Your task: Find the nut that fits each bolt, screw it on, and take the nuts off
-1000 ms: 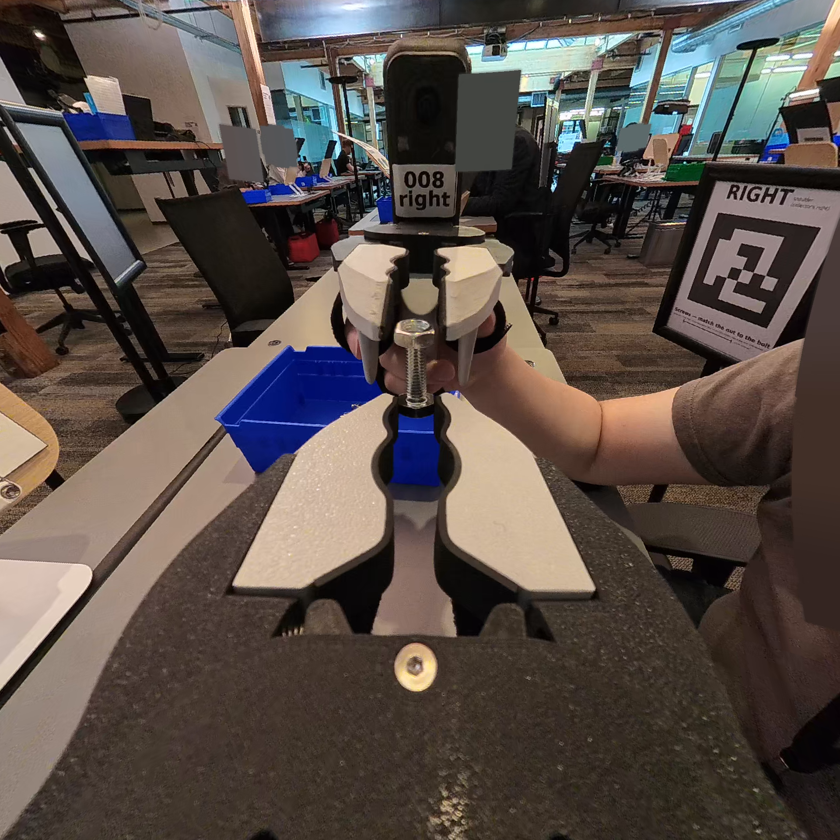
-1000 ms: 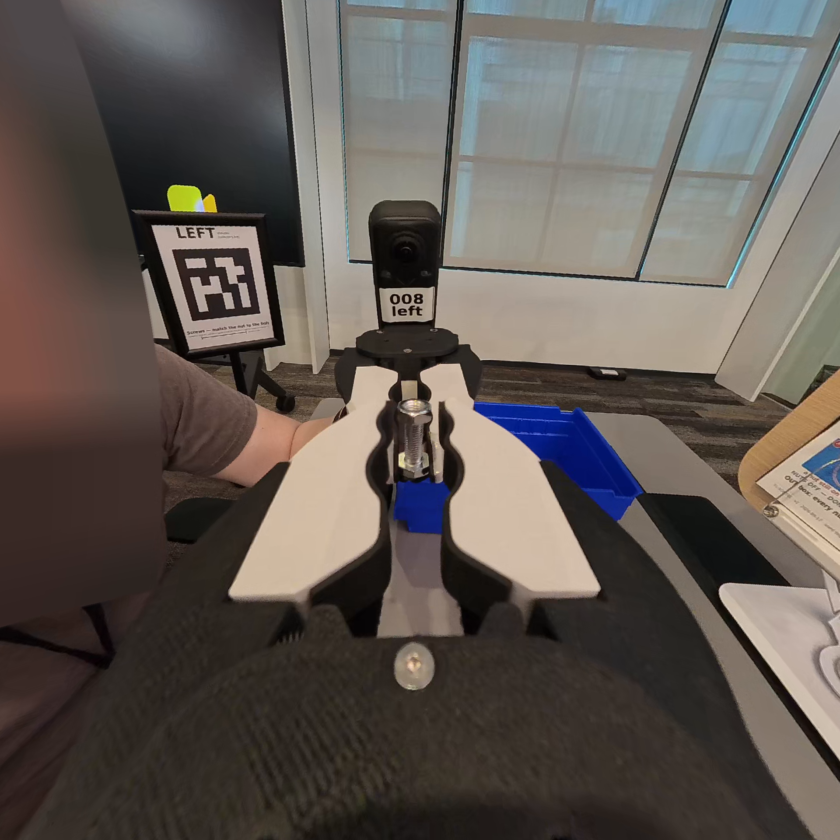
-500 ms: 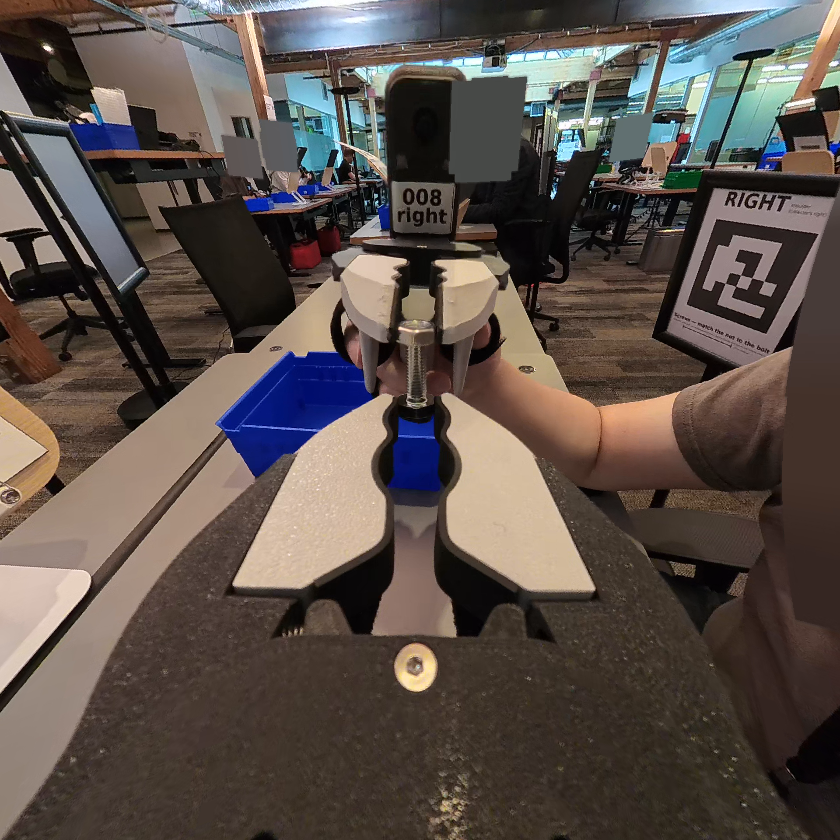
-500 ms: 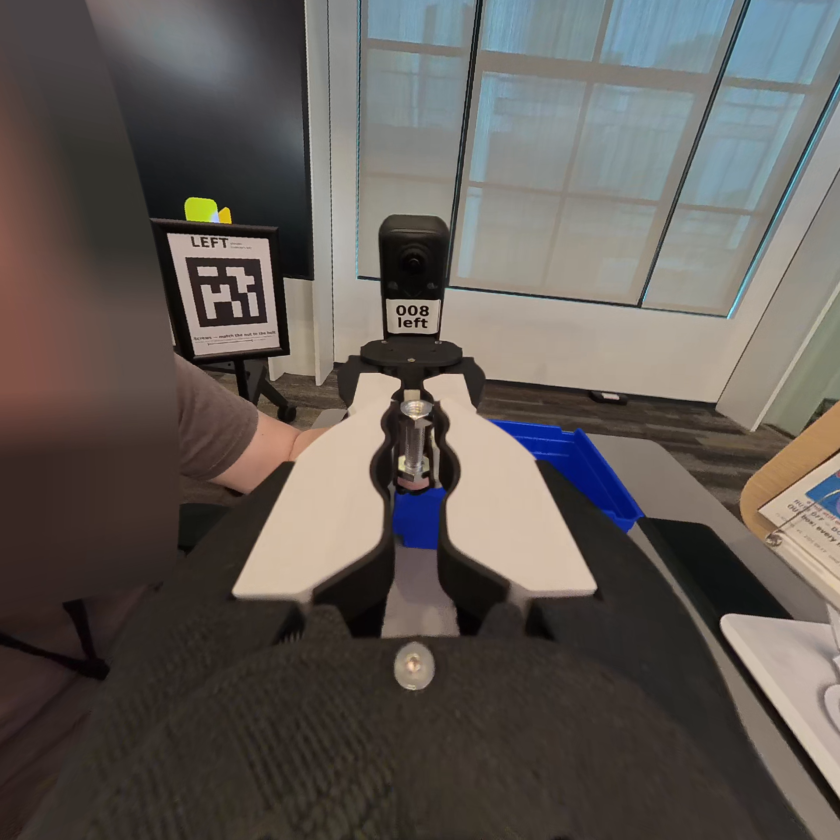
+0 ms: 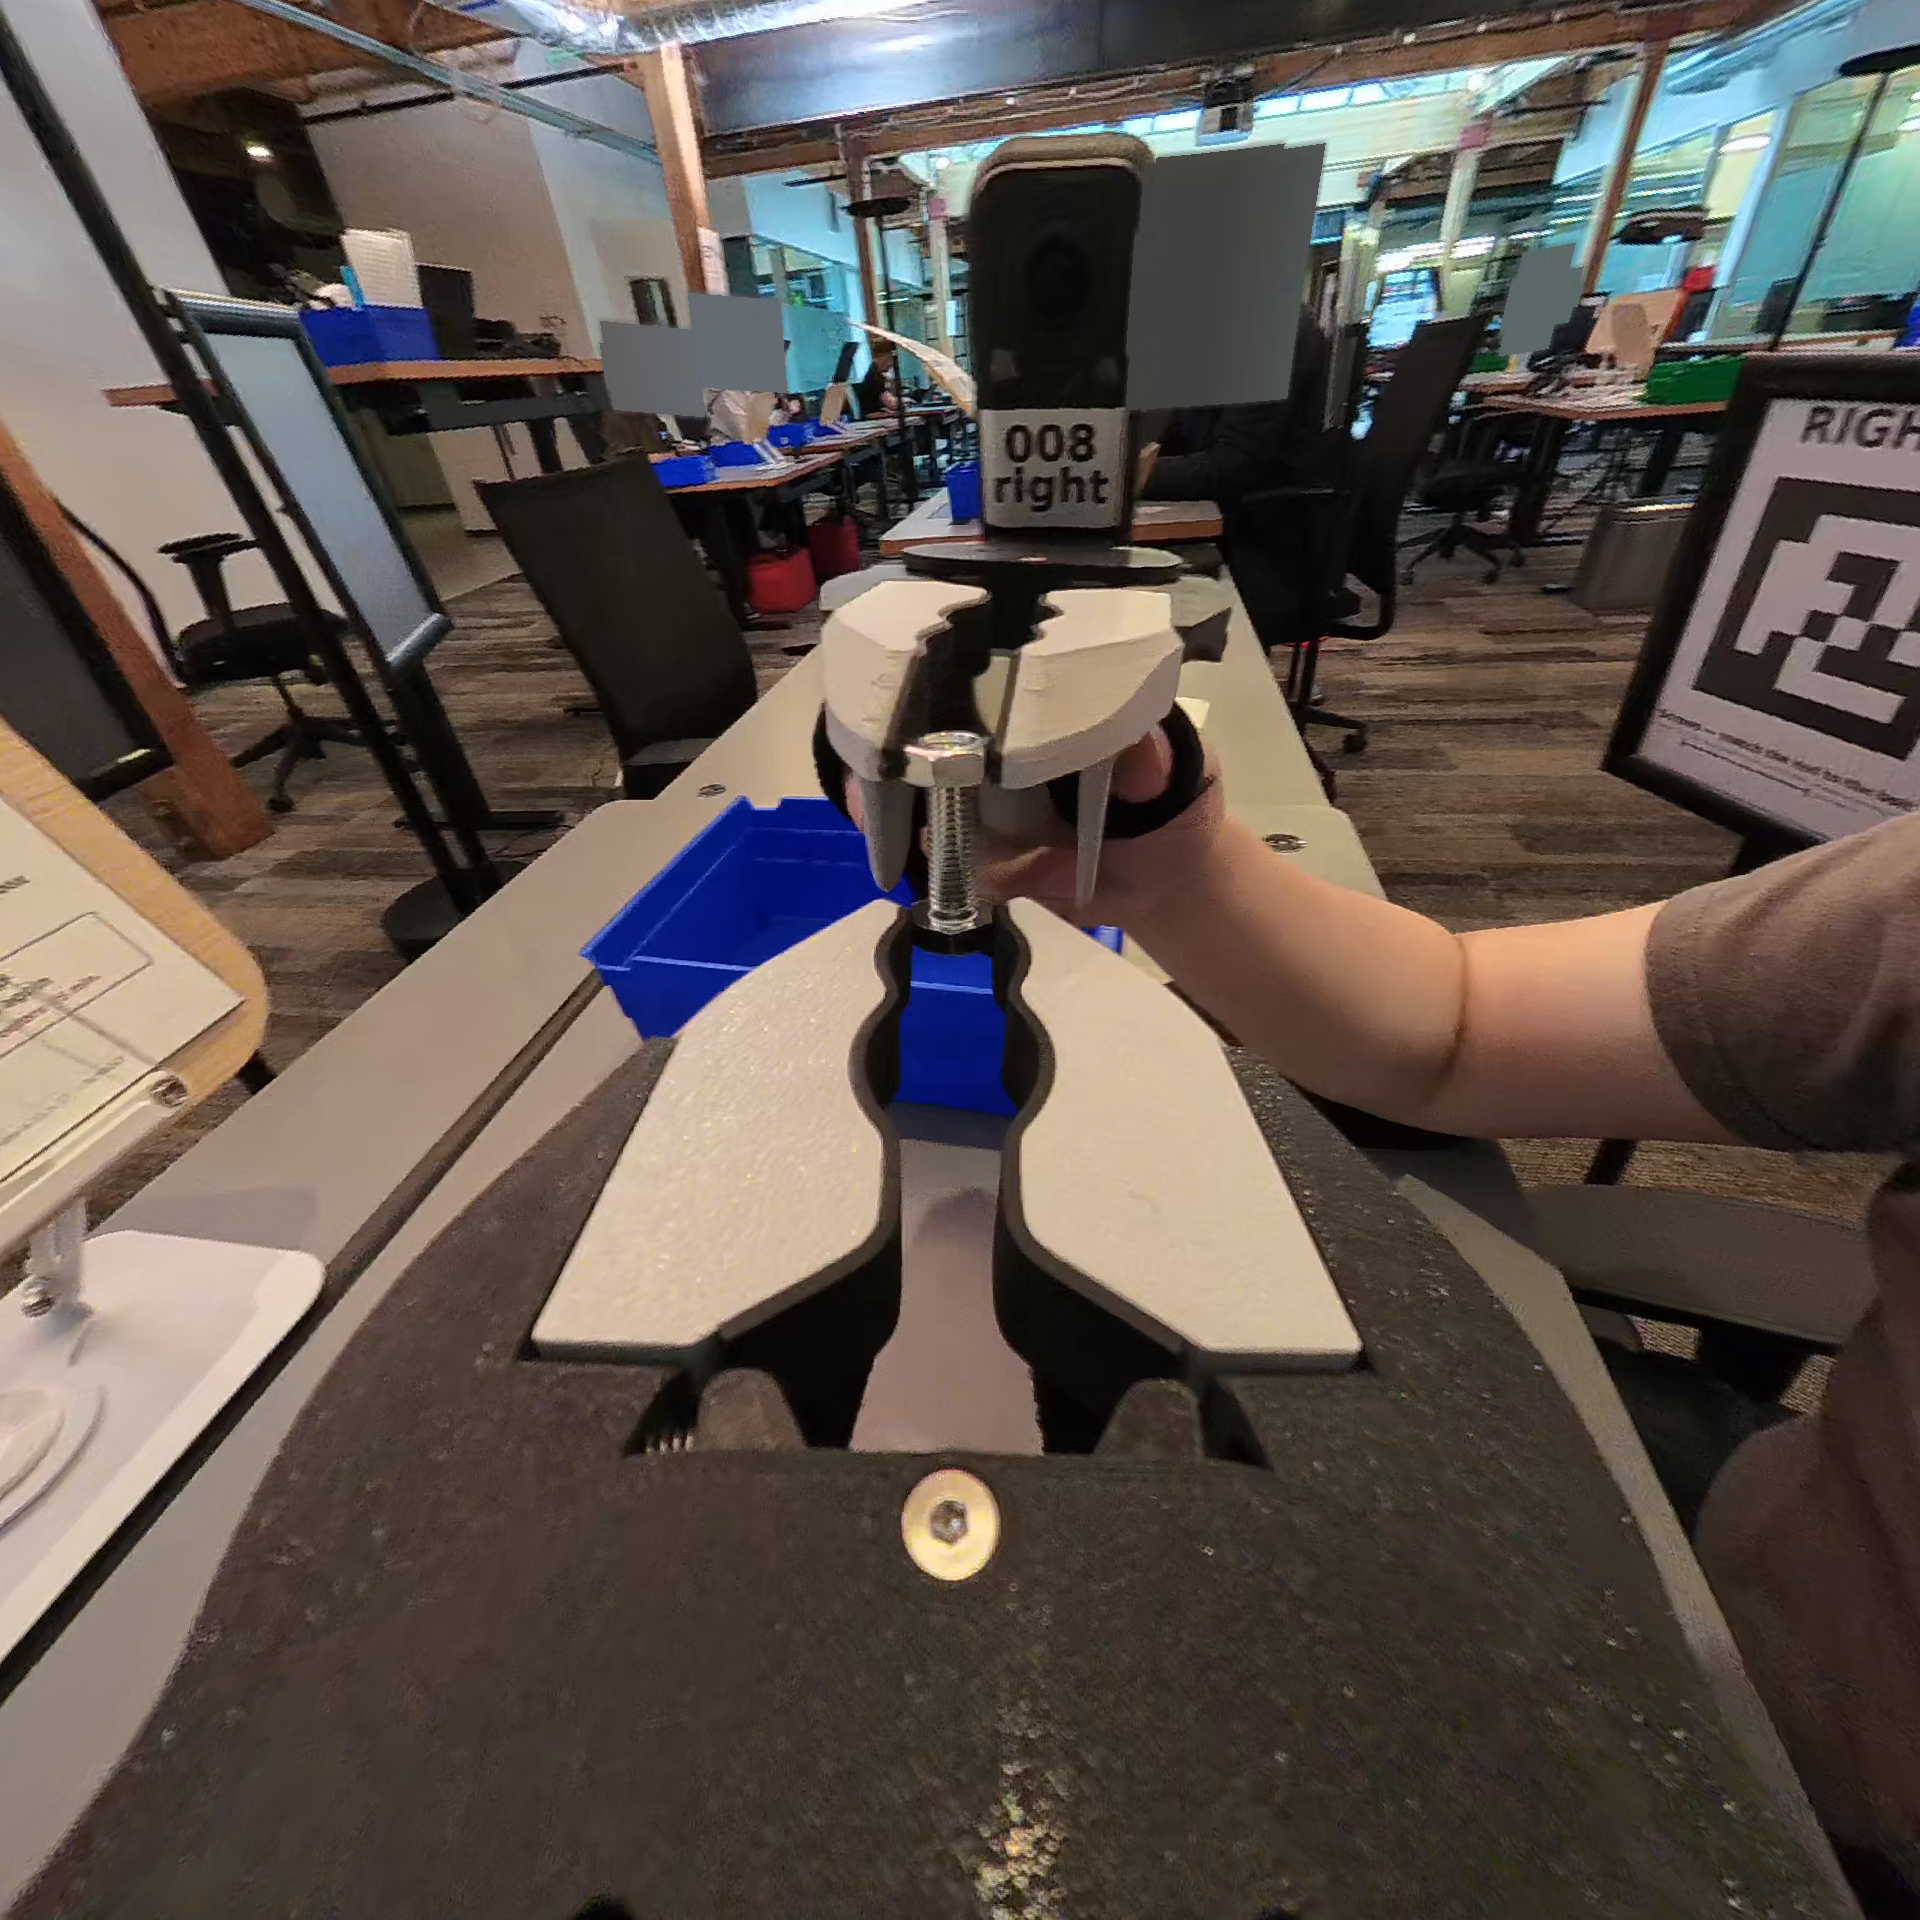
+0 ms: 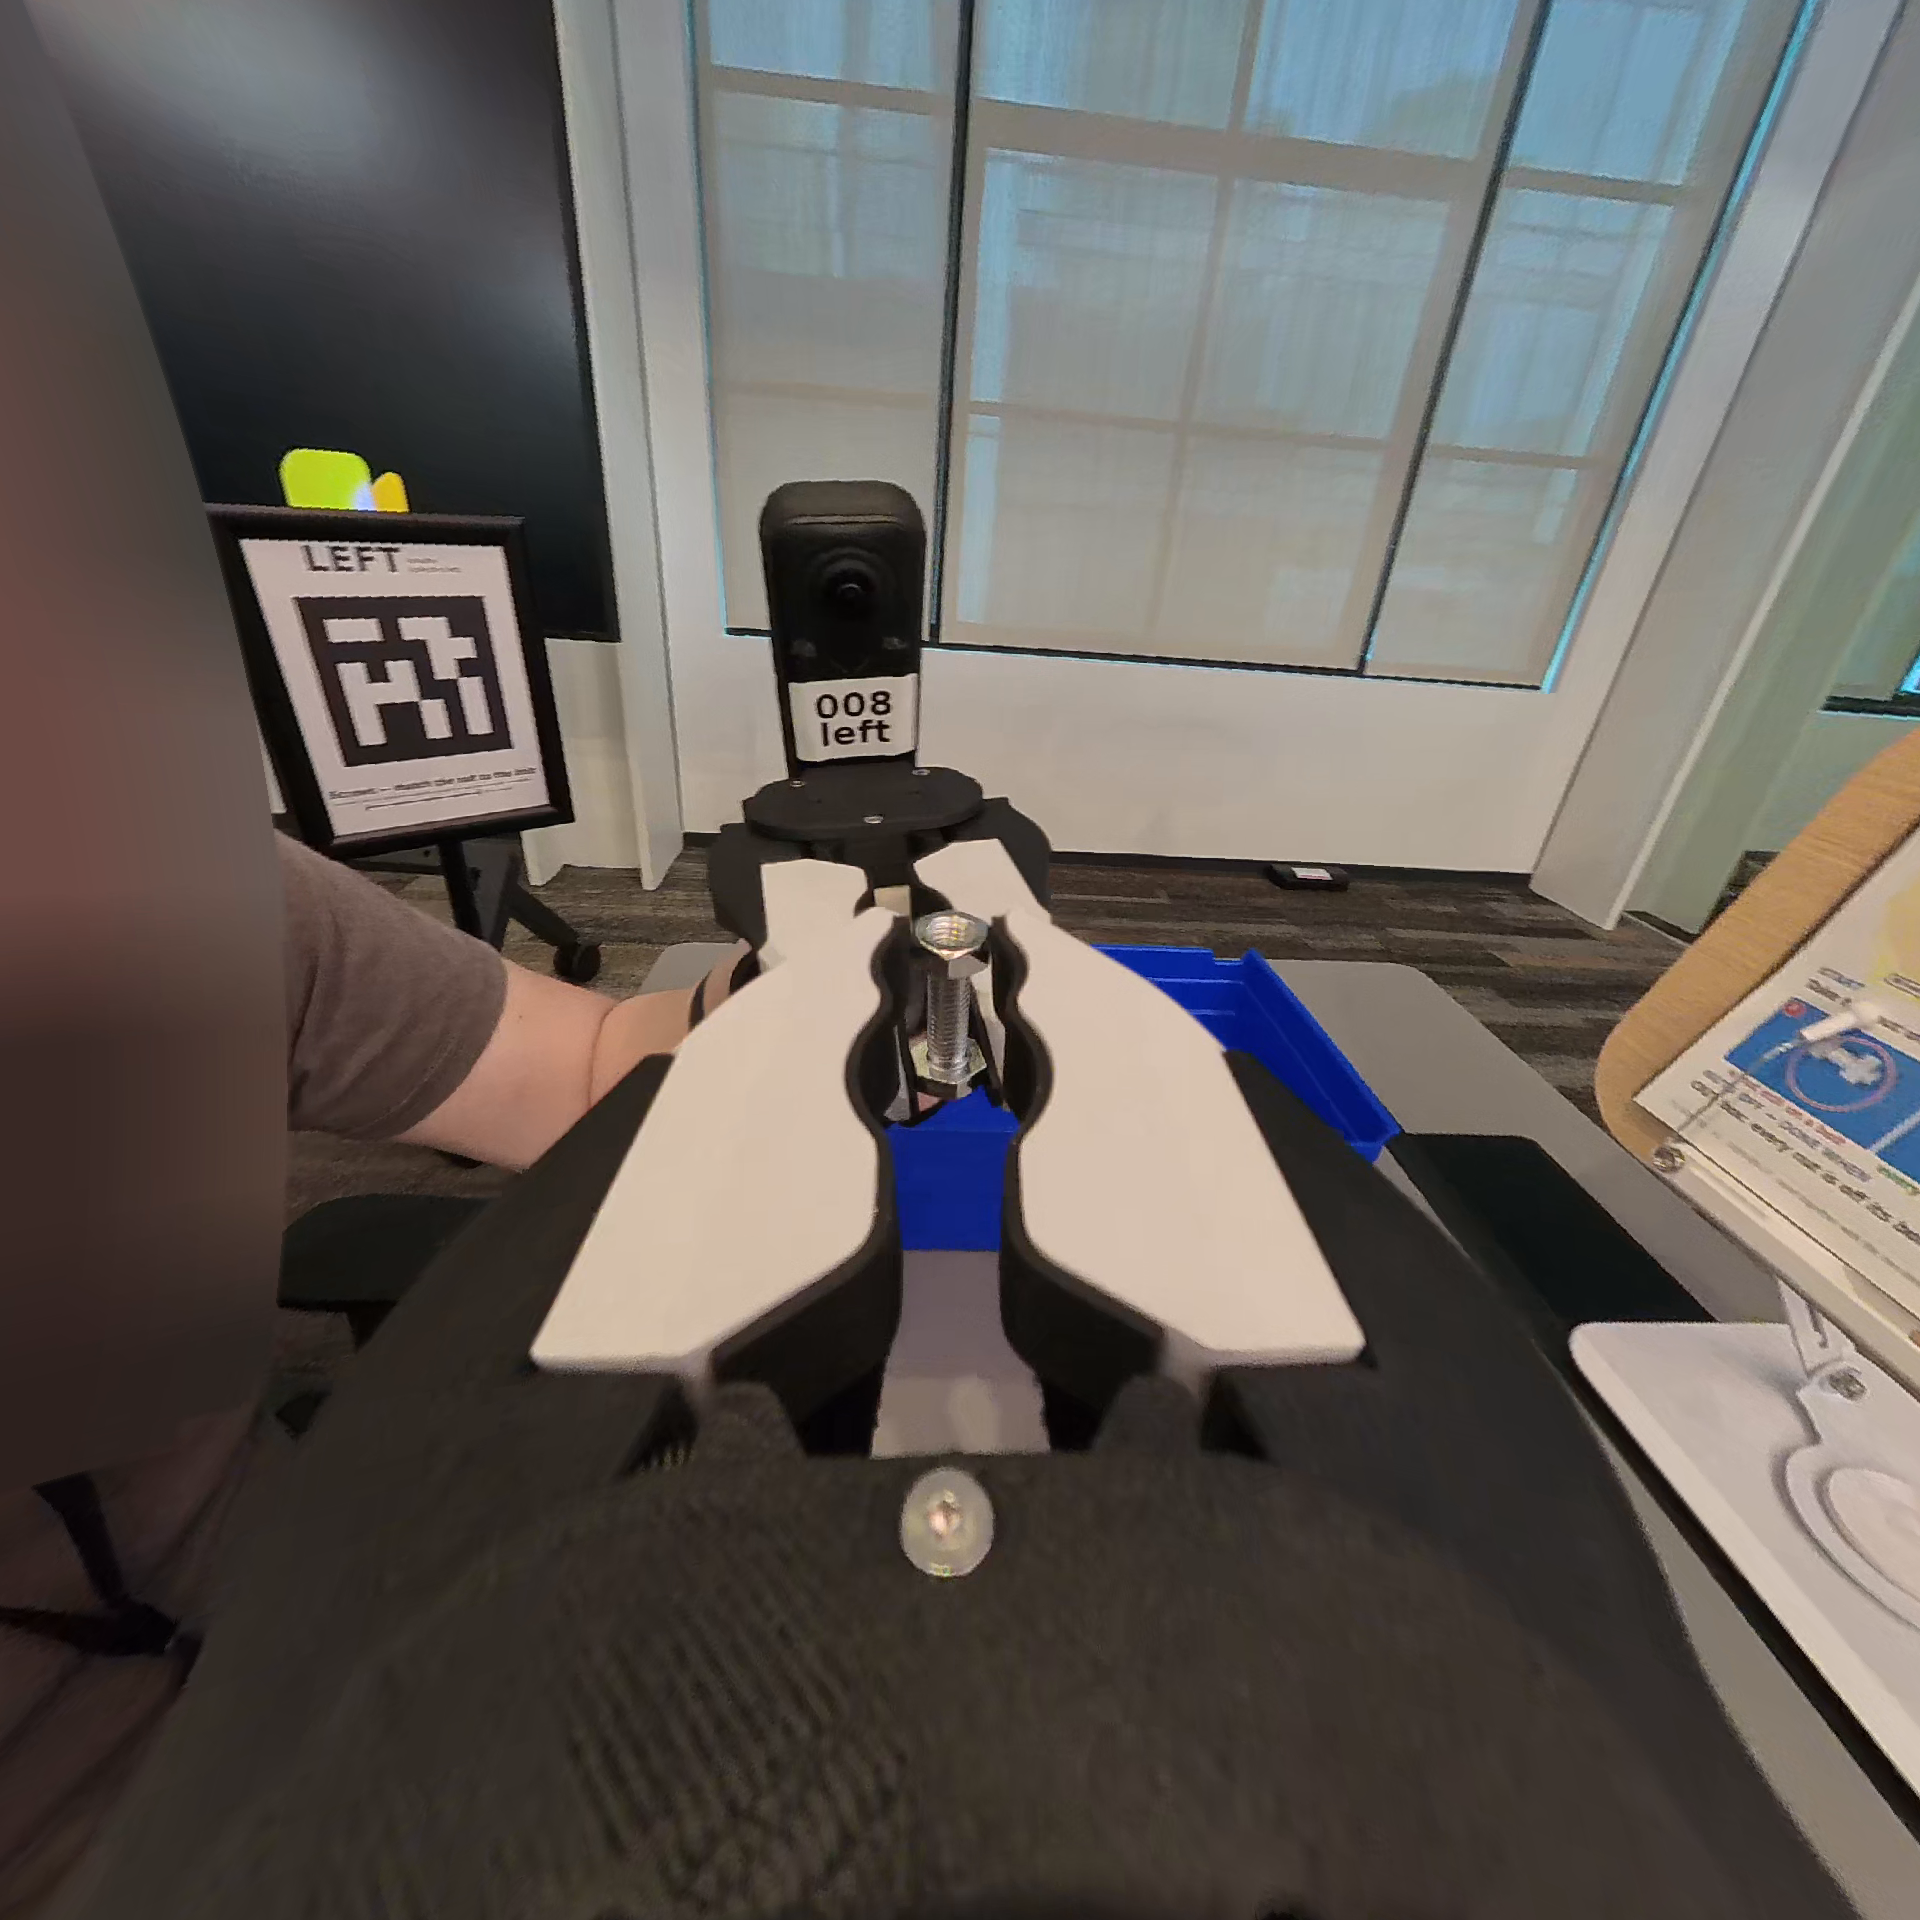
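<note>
Above the blue bin (image 5: 727,914), right gripper (image 5: 982,821) pinches the bolt (image 5: 951,831) at its hex head while left gripper (image 5: 951,920) clamps the nut (image 5: 951,918) at the thread's tip, facing head-on, likely so threads stay aligned for turning.

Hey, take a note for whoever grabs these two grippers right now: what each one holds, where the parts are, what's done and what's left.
Left gripper: fingers shut on the nut, at the bolt's threaded tip.
Right gripper: shut on the bolt, at its head end.
Both are held in the air above the blue bin on the grey table.
Done: this nut is engaged on its bolt.
Left: most of the thread is bare, so it probably needs more turning, then taking off. The bin's contents are hidden, so I cannot tell how many pairs remain.
</note>
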Action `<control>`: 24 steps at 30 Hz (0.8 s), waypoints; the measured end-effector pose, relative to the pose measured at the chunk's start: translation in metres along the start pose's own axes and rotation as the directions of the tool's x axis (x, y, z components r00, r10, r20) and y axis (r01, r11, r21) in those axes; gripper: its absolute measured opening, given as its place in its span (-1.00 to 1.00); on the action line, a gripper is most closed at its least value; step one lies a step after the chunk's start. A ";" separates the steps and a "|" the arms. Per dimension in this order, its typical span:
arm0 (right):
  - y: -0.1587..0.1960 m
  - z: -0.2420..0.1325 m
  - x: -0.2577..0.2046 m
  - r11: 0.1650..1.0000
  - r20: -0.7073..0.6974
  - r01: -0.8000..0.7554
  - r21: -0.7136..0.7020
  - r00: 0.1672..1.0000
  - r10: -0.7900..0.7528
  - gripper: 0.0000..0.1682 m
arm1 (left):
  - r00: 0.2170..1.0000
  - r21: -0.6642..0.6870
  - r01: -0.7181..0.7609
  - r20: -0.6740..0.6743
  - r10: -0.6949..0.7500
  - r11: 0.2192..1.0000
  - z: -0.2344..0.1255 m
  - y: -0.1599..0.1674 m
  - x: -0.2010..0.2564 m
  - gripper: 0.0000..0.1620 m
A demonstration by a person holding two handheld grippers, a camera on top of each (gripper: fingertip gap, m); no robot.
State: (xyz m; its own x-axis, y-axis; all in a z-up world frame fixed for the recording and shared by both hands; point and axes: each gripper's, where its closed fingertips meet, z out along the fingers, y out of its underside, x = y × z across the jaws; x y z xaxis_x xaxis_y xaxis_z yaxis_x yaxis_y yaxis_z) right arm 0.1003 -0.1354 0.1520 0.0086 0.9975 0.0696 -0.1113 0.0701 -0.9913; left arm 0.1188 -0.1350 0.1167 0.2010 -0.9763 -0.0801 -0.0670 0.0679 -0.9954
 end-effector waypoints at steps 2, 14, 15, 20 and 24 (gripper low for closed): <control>0.001 0.001 0.006 1.000 -0.055 -0.007 -0.003 0.998 0.007 -0.82 | 0.999 -0.005 -0.007 0.049 0.007 1.000 -0.001 0.001 -0.007 -0.83; 0.010 0.006 0.026 0.997 -0.294 -0.059 -0.047 0.955 0.043 -0.82 | 0.980 -0.060 -0.048 0.190 0.058 0.997 -0.002 0.009 -0.026 -0.83; 0.010 0.006 0.026 0.997 -0.297 -0.063 -0.042 0.954 0.048 -0.82 | 0.980 -0.056 -0.045 0.191 0.055 0.997 -0.002 0.008 -0.027 -0.83; 0.009 0.006 0.025 0.998 -0.287 -0.052 -0.037 0.957 0.039 -0.82 | 0.981 -0.054 -0.042 0.186 0.051 0.998 -0.002 0.008 -0.026 -0.83; 0.010 0.006 0.025 0.998 -0.281 -0.050 -0.041 0.959 0.036 -0.81 | 0.982 -0.050 -0.039 0.181 0.048 0.998 -0.003 0.007 -0.026 -0.83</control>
State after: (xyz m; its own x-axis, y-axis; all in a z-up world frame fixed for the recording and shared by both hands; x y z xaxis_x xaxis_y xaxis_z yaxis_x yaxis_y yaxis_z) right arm 0.0931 -0.1099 0.1449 0.2830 0.9591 -0.0006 -0.0711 0.0204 -0.9973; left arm 0.1106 -0.1100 0.1117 0.3709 -0.9187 -0.1354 -0.1237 0.0957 -0.9877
